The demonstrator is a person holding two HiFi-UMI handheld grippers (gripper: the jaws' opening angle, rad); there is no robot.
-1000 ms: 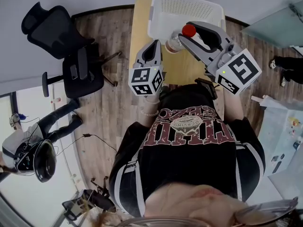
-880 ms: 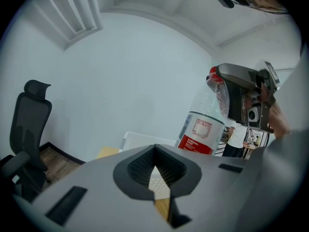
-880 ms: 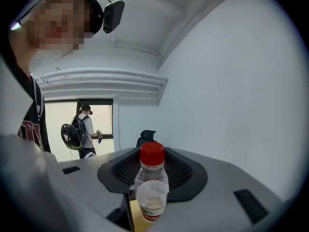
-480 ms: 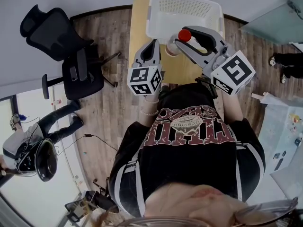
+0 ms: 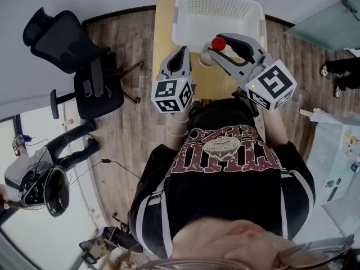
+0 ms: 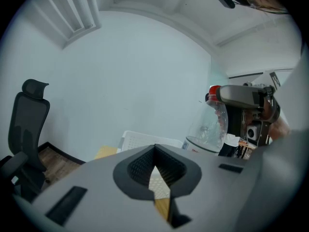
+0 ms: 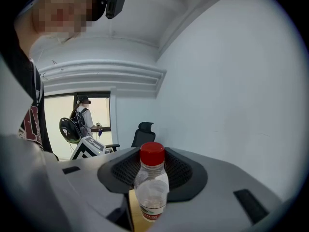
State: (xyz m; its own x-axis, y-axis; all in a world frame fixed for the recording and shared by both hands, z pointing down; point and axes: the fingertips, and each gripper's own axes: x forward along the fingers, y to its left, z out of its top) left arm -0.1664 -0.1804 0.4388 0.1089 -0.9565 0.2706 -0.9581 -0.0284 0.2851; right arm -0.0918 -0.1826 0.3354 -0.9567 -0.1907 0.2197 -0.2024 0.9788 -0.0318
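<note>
Our right gripper [image 5: 219,45] is clamped on a clear bottle [image 7: 151,190] with a red cap, at the upper centre of the head view by the near edge of the white basket [image 5: 219,11]. Our left gripper [image 5: 182,54], with its jaws together and empty, sits just left of the bottle.

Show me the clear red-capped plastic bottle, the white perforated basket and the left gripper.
clear red-capped plastic bottle [image 7: 151,193], right gripper view, clear body
white perforated basket [image 5: 219,10], head view, bare mesh floor
left gripper [image 5: 182,52], head view, between fingertips
</note>
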